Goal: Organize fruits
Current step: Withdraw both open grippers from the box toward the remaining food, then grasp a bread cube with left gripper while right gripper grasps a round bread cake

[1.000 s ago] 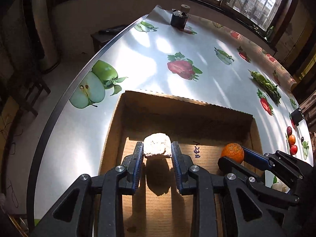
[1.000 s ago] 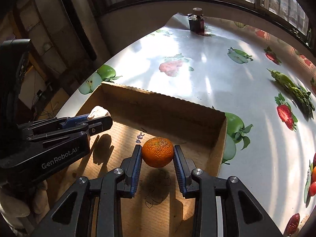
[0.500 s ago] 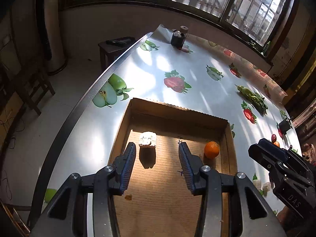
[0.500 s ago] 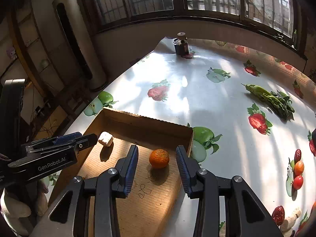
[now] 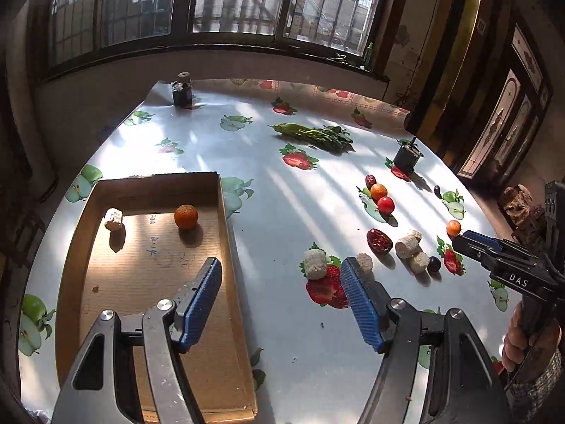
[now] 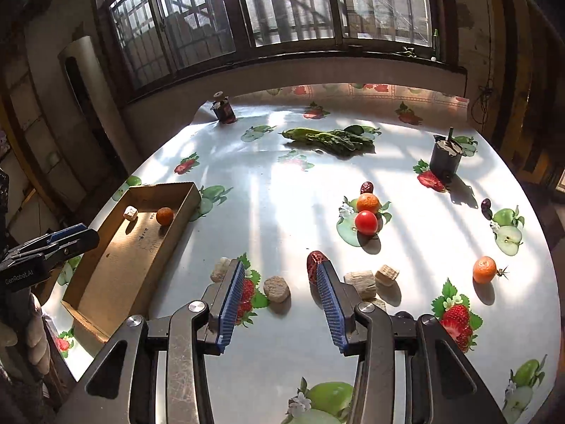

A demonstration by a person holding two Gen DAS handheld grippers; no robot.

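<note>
Both my left hand-held gripper (image 5: 280, 284) and right hand-held gripper (image 6: 279, 295) gape empty; lower-centre, the pale cylindrical chunk (image 6: 277, 289) could roll off if nudged.

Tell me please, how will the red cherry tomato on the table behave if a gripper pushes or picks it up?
The red cherry tomato looks round and glossy, so it would probably roll when pushed, perhaps into the small orange beside it. Its smooth skin may slip between hard pads, and it seems soft, so a gentle squeeze is likely safer.

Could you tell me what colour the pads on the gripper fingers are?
Blue, with ribbed faces, on both the left fingers and right fingers; the left wrist view shows them best.
</note>
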